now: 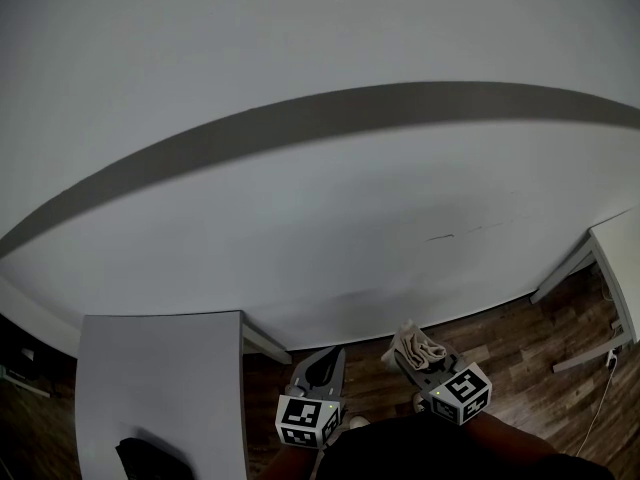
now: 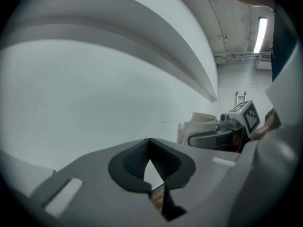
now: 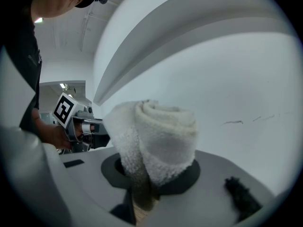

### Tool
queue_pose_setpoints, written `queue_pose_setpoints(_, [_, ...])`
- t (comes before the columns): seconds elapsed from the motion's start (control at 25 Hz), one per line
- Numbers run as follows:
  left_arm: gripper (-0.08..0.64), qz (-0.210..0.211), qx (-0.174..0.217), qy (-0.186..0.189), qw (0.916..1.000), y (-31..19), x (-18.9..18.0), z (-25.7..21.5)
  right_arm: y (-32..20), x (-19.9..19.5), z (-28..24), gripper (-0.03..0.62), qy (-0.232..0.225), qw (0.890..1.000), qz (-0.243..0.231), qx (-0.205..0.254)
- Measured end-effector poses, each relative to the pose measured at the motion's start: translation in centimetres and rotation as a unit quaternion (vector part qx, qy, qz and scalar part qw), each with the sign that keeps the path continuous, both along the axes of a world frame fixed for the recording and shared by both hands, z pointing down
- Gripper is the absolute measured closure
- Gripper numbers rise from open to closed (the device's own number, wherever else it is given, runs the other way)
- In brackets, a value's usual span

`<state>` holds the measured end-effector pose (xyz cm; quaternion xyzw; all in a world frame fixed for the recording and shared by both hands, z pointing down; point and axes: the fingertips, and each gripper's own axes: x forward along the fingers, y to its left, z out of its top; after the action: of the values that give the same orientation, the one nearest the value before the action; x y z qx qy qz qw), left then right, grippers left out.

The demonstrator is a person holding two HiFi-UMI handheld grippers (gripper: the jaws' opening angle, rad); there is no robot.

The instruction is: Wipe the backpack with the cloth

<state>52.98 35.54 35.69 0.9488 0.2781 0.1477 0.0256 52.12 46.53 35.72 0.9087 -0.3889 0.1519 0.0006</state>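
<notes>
A rolled beige cloth [image 3: 161,136] sticks up out of my right gripper [image 3: 158,174], whose jaws are shut on it. In the head view the cloth [image 1: 420,346] sits at that gripper's tip [image 1: 412,356], low and right of centre. My left gripper [image 1: 322,360] is just to its left, and its jaws meet at the tips [image 2: 149,141] with nothing held. A black shape [image 1: 150,460], apparently the backpack, lies at the near edge of a grey table [image 1: 160,368] at lower left, mostly cut off by the frame. Both grippers are held in the air, away from it and pointing at the wall.
A white wall [image 1: 320,218] with a grey band [image 1: 330,113] fills most of the head view. Below it is dark wooden floor [image 1: 510,348]. A white table [image 1: 622,258] stands at the right edge, with a cable [image 1: 600,393] on the floor near it.
</notes>
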Motion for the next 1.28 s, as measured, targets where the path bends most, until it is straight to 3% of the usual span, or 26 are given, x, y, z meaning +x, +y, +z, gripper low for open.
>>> queue_pose_setpoints(0.32, [0.554, -0.035, 0.004, -0.005, 0.9994, -2.8, -2.2, 0.8, -3.0, -1.8, 1.1, 0.503, -0.009, 0.999, -0.033, 0.017])
queue_pose_setpoints(0.68, [0.554, -0.130, -0.002, -0.005, 0.9915, -5.9, -5.2, 0.8, -6.4, -2.8, 1.5, 0.503, -0.013, 0.992, -0.129, 0.007])
queue_pose_setpoints(0.96, [0.554, -0.215, -0.016, -0.011, 0.9765, -5.8, -7.7, 0.7, -6.9, -3.5, 1.2, 0.503, -0.017, 0.976, -0.217, -0.003])
queue_pose_setpoints(1.28, [0.554, -0.311, -0.019, -0.007, 0.9502, -4.6, -11.0, 0.7, -6.8, -4.6, 1.2, 0.503, -0.015, 0.949, -0.314, -0.009])
